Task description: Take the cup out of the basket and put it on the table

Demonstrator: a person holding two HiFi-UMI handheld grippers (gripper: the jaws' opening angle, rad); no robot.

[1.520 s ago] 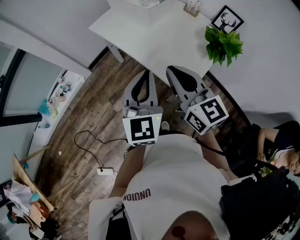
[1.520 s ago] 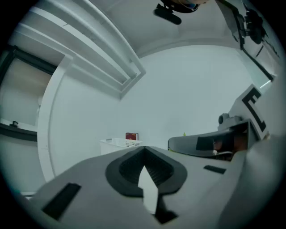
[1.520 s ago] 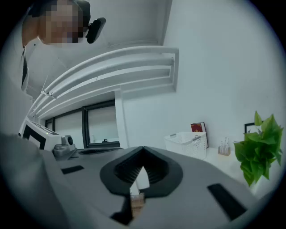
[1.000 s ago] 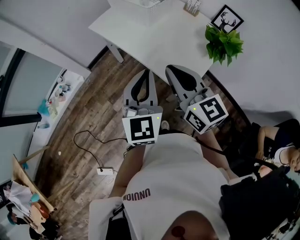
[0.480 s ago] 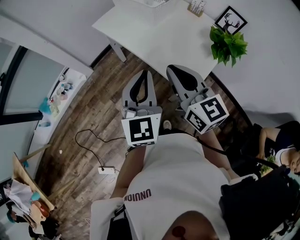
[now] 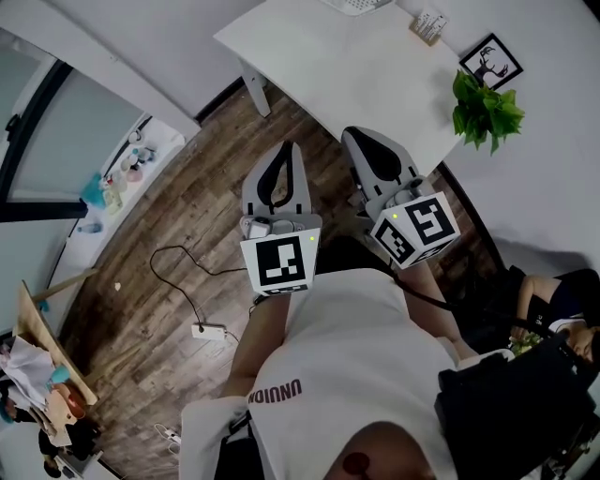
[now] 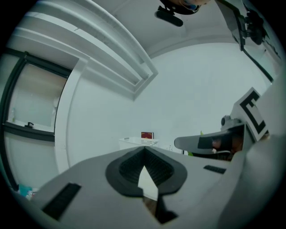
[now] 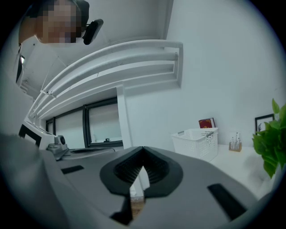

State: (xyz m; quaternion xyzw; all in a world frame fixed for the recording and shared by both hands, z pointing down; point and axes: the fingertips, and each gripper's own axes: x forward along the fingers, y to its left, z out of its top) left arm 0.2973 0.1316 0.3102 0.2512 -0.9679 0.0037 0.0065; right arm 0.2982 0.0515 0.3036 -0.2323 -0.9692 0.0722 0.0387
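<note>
Holds left gripper [image 6: 285, 152] and right gripper [image 6: 364, 139] level, both fully closed and empty, well apart from basket [image 8: 196, 142] on table [image 6: 375, 75], apparently for the approach.

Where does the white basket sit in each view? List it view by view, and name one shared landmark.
Head view: the white basket is cut off by the top edge, right of centre.
Left gripper view: the basket is small, near the centre, slightly below mid height.
Right gripper view: the basket is right of centre, below mid height.
Shared landmark: the white table it stands on.
</note>
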